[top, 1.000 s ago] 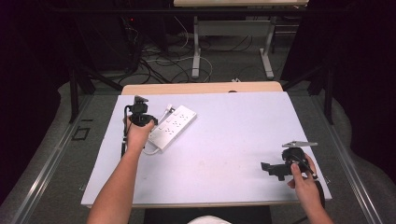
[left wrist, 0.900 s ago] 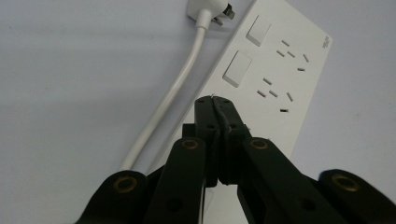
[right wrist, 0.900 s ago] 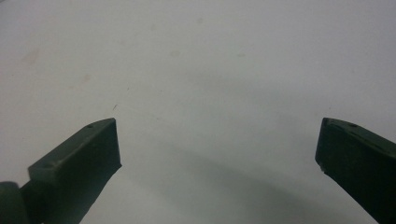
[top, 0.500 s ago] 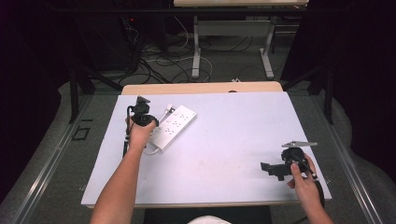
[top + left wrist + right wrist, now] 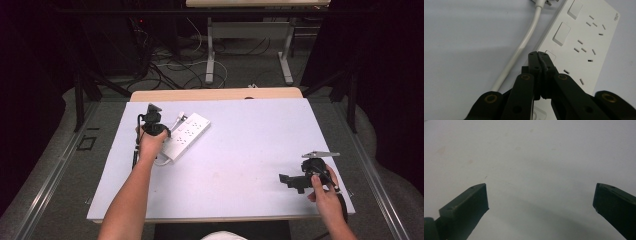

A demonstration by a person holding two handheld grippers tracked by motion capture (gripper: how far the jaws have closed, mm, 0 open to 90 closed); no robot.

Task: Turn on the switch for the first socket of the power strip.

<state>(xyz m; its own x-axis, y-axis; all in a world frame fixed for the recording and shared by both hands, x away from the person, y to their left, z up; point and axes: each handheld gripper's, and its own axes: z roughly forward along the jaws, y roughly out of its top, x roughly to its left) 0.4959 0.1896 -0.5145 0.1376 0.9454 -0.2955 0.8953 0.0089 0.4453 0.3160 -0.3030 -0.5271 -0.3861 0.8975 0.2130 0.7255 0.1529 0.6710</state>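
A: From the high view, the left gripper sits at the near-left end of the power strip, which runs away to its right; the right gripper rests well apart.

B: In the left gripper view the jaws are pressed together, tips over a switch (cord alongside).

A: In the right gripper view the jaws stand spread over bare table.

Black tool, brass rivets; bare forearms, 2 tools.
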